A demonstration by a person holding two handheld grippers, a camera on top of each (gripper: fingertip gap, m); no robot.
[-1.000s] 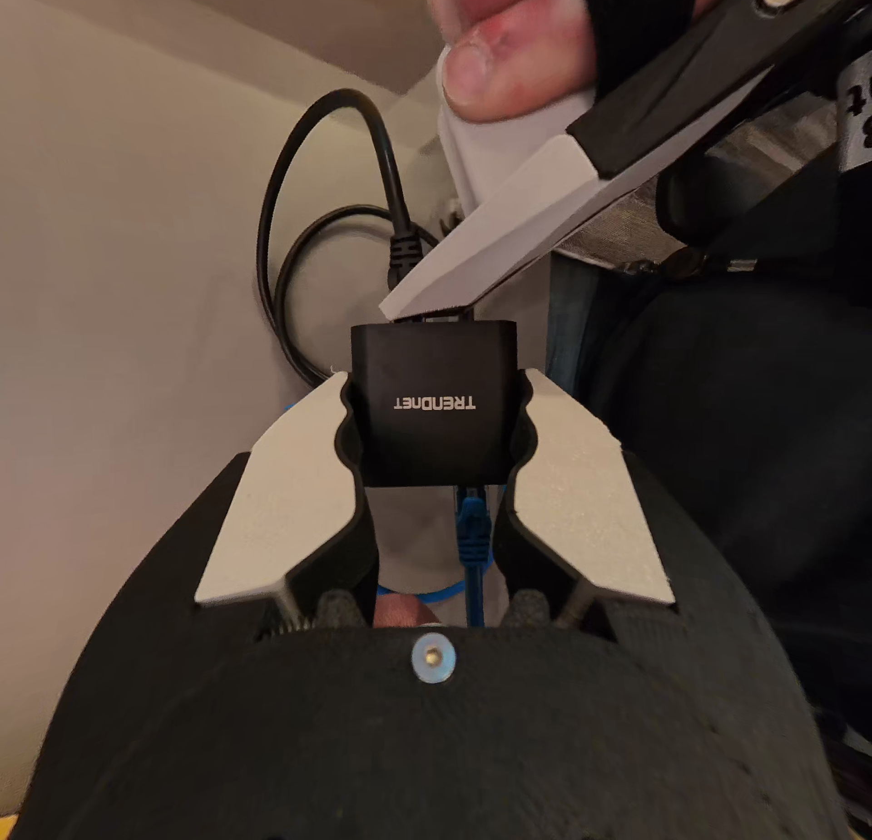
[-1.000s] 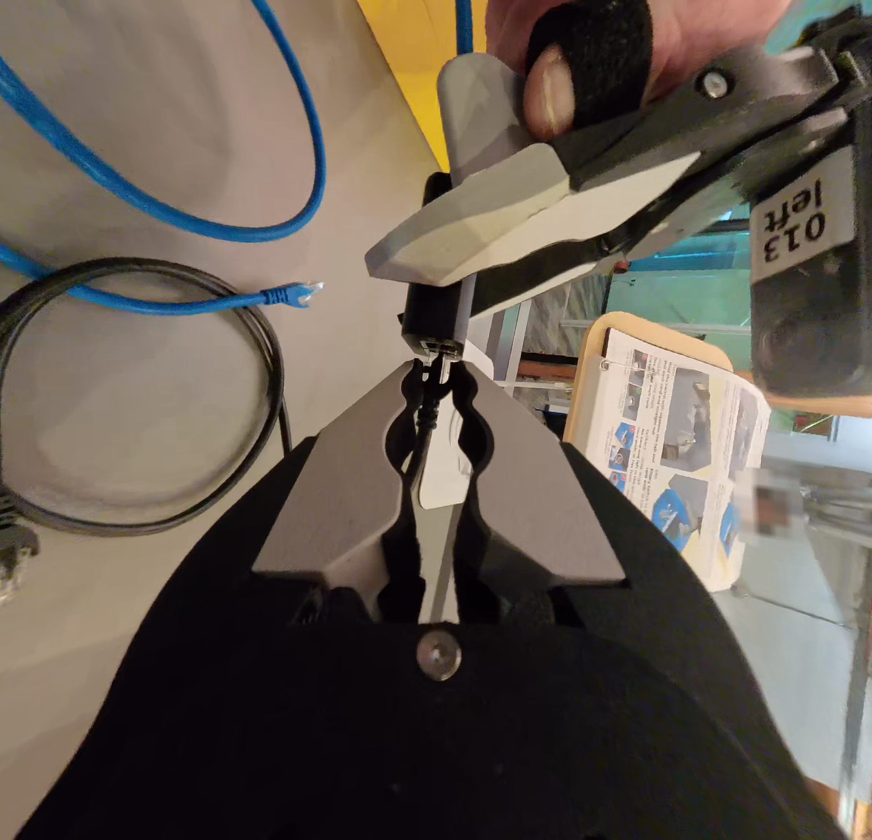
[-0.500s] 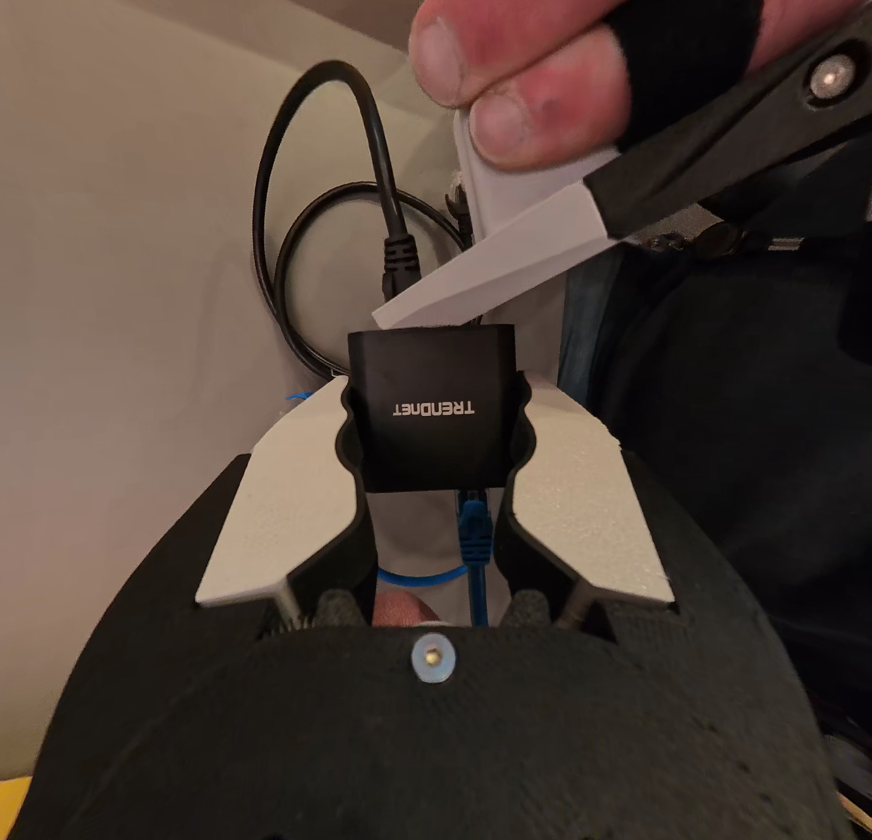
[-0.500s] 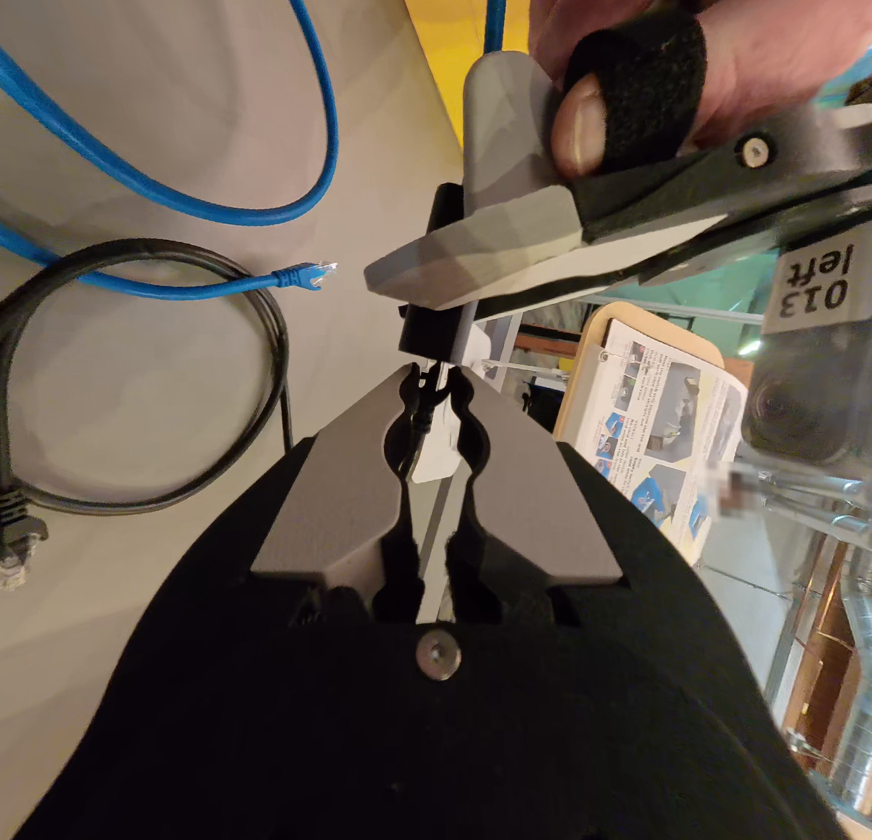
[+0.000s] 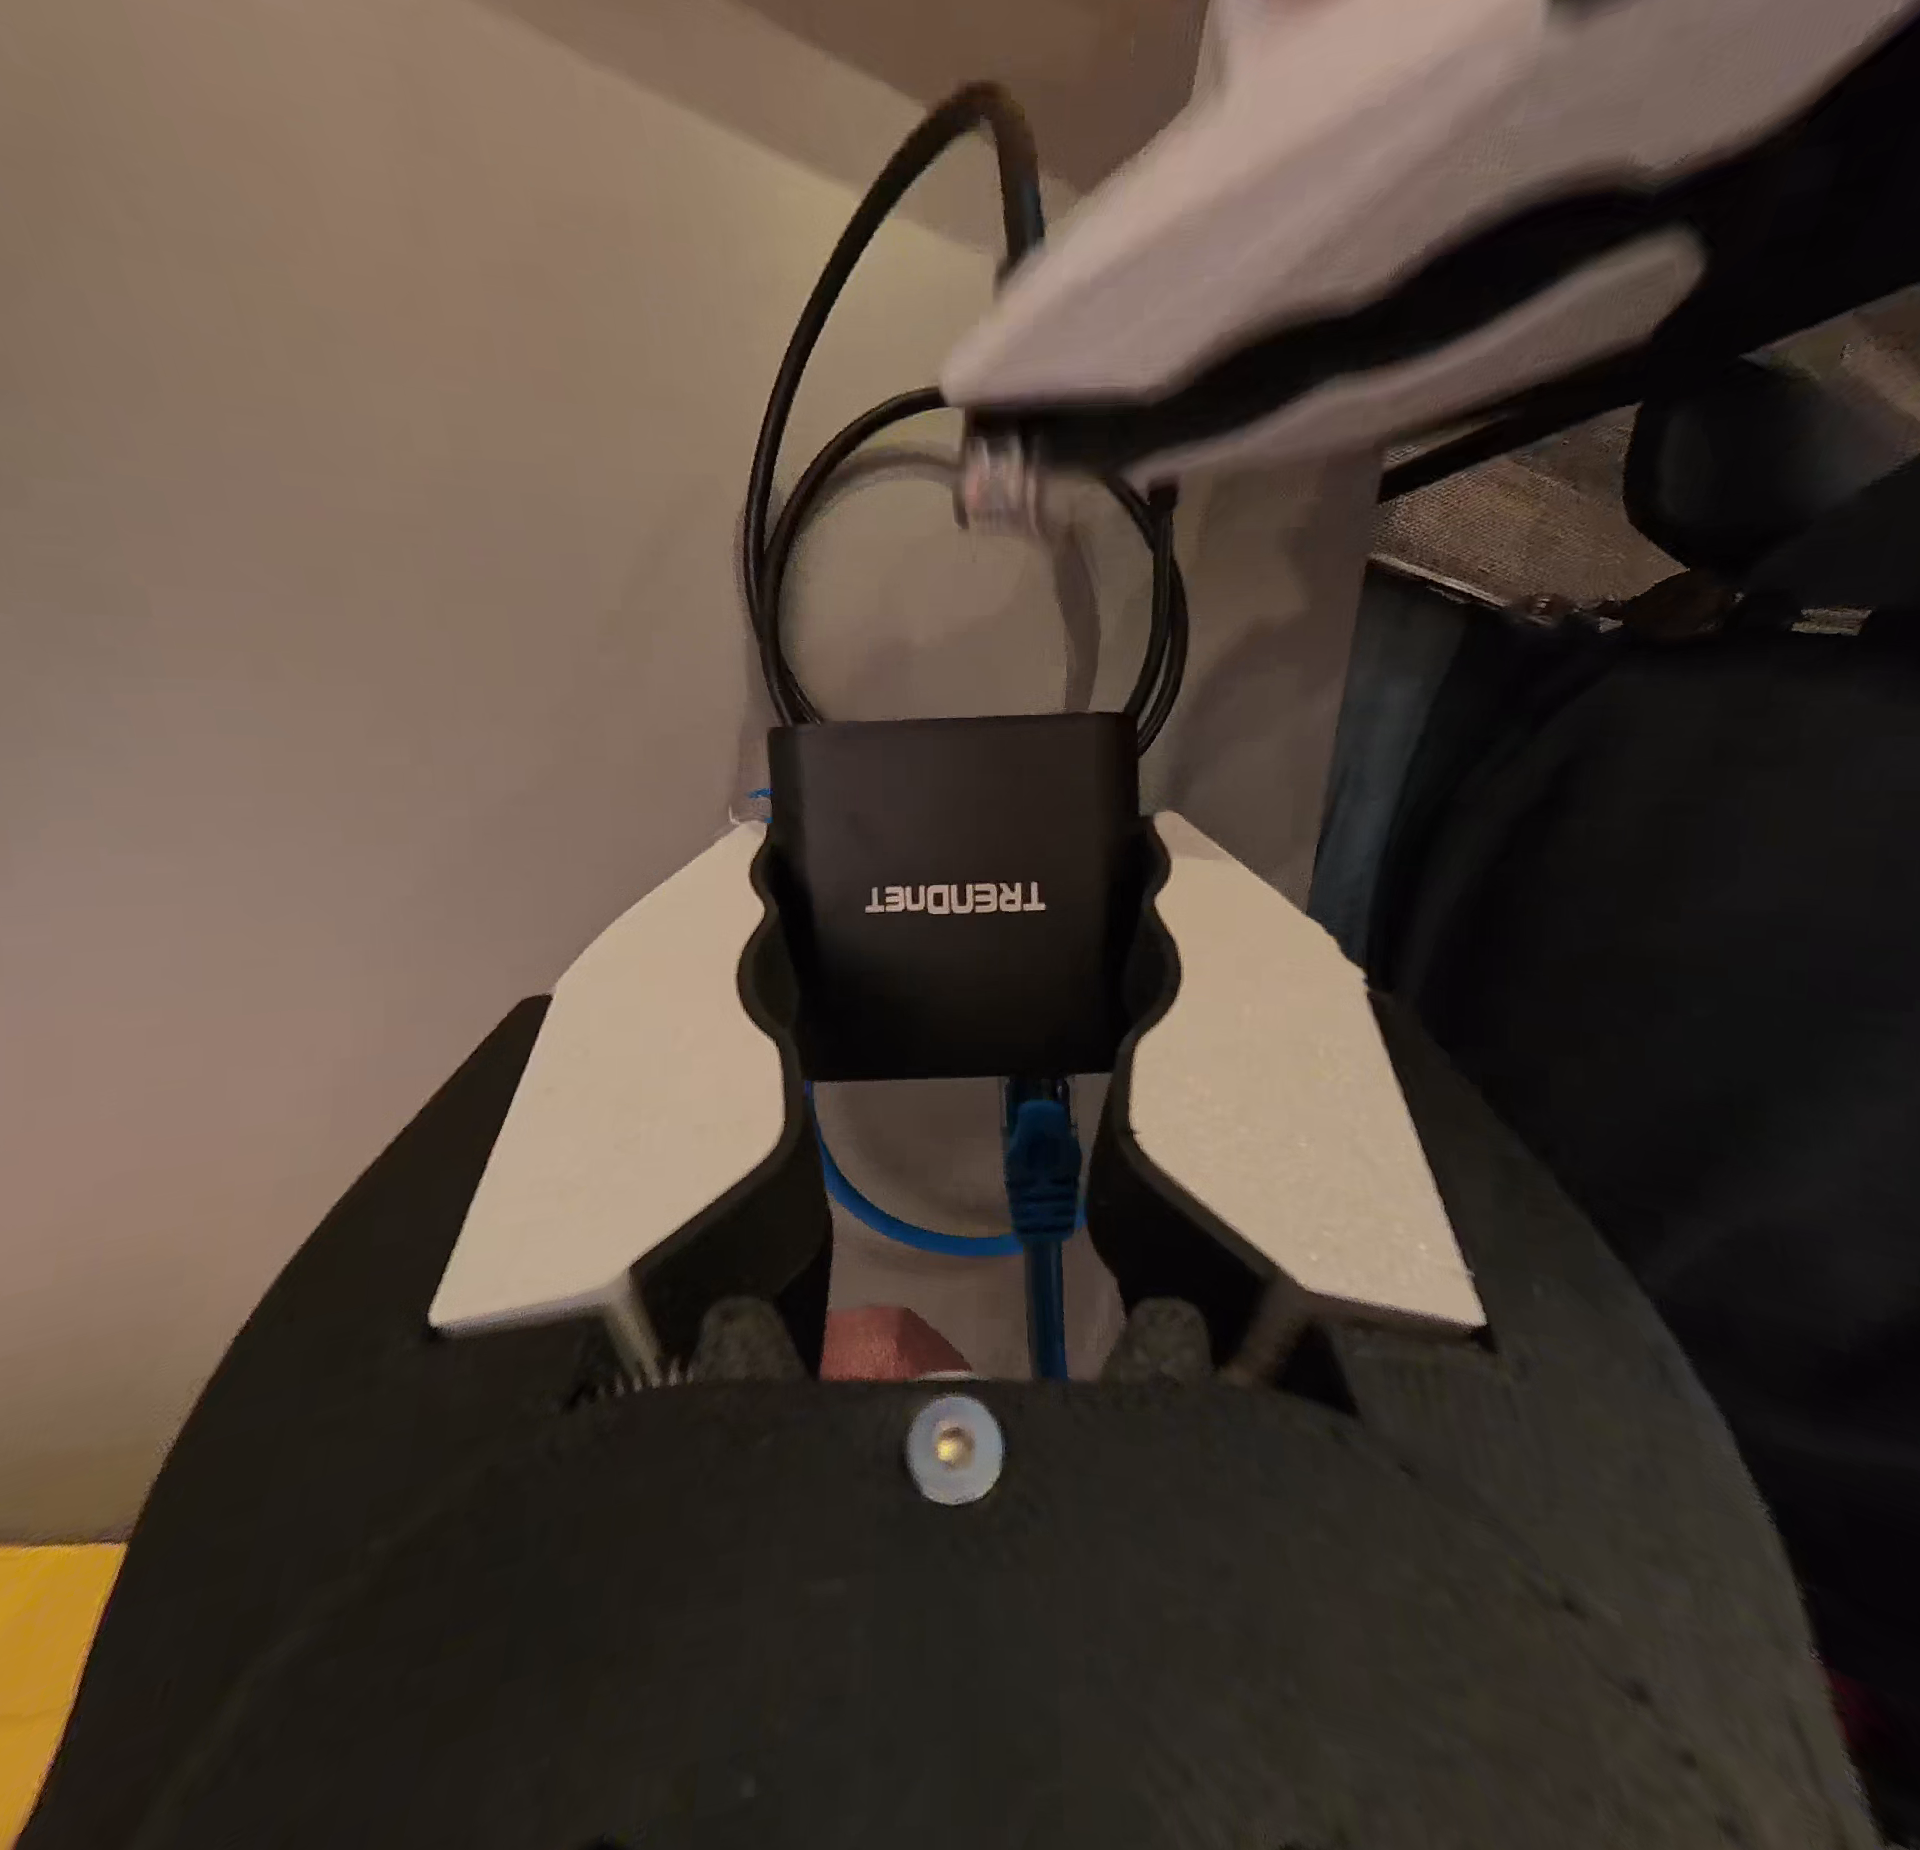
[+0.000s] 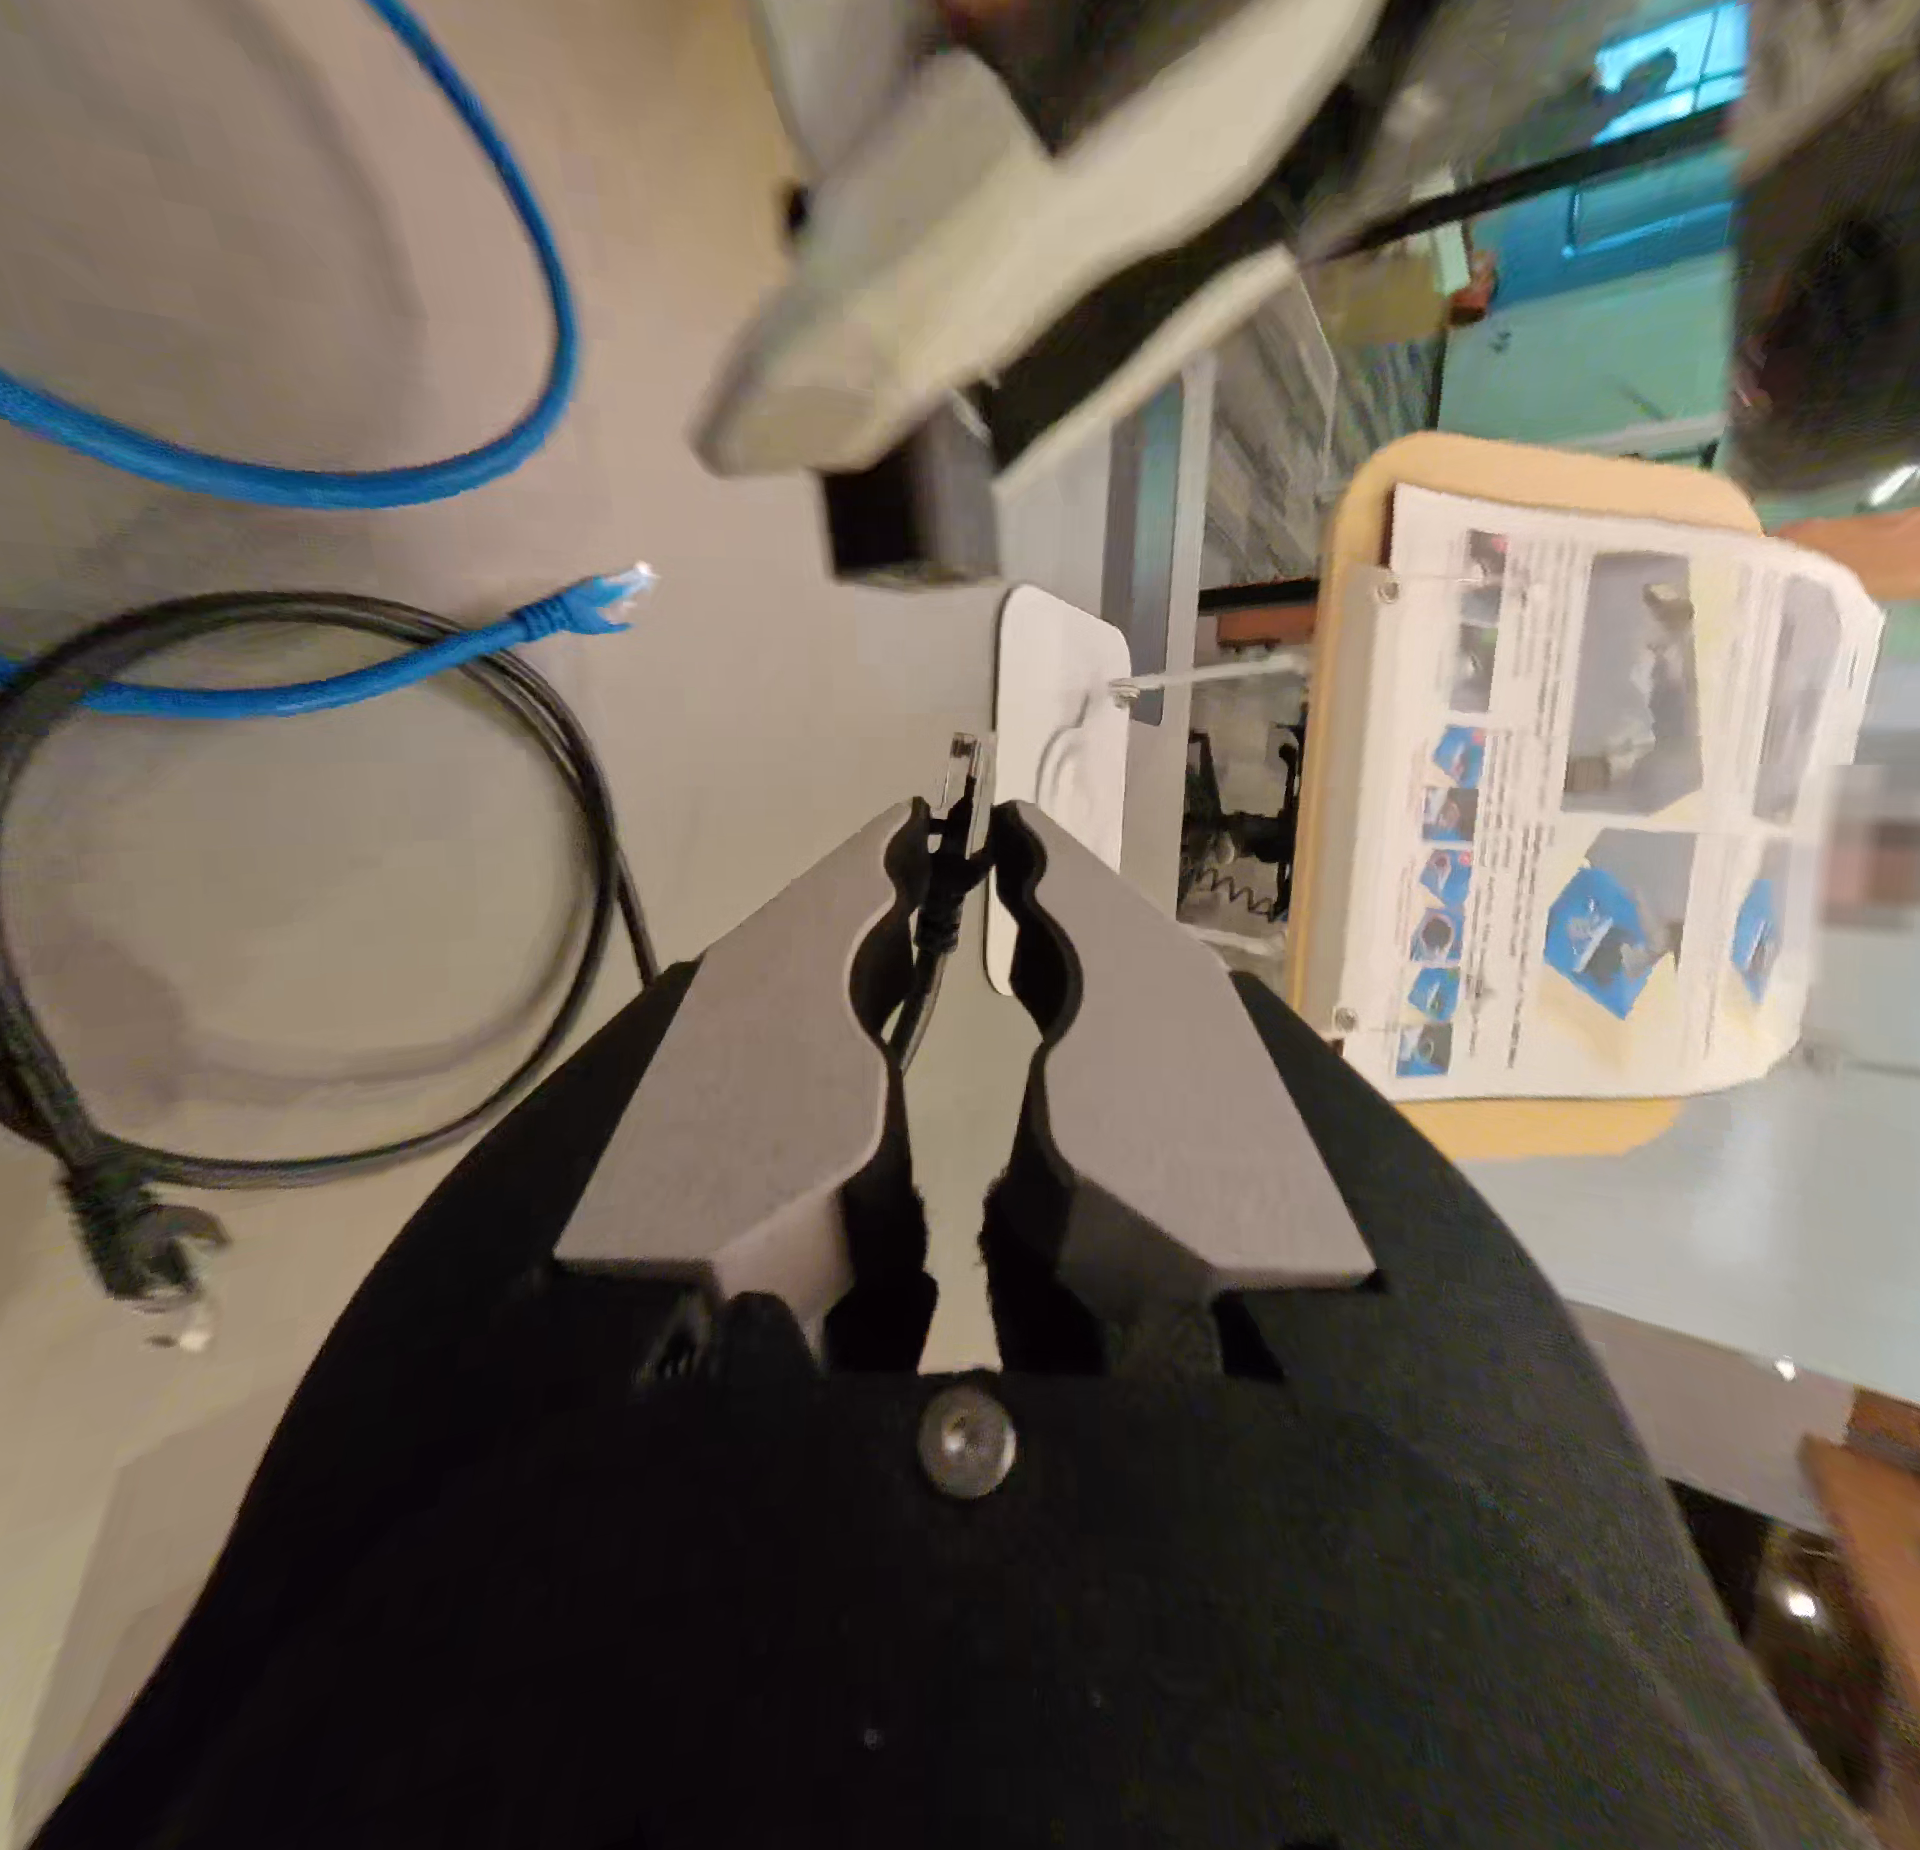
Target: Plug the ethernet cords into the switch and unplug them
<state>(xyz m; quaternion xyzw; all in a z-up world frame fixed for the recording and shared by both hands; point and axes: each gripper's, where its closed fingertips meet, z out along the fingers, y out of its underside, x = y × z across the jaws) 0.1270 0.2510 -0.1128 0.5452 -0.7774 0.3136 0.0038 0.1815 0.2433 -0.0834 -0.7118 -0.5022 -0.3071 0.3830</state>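
Observation:
My left gripper (image 5: 956, 850) is shut on the black switch (image 5: 956, 927) and holds it off the table. A blue ethernet plug (image 5: 1042, 1166) sits in the switch's near side. My right gripper (image 6: 956, 818) is shut on the black cord's plug (image 6: 961, 777), which is out of the switch and a short way from it. In the left wrist view the right gripper (image 5: 1039, 418) shows blurred above the switch, with the plug (image 5: 992, 481) at its tip. In the right wrist view the switch (image 6: 894, 522) and left gripper (image 6: 831, 418) are blurred at the top.
On the grey table lie a looped blue cord with a loose plug (image 6: 603, 600) and the black cord's coil (image 6: 561, 761) with its other plug (image 6: 135, 1250). A white card (image 6: 1060, 678) and a clipboard with a printed sheet (image 6: 1558, 813) stand beyond the table edge.
The black plug has come out of the switch. My right gripper has drawn back from the switch with it. My left gripper still holds the switch.

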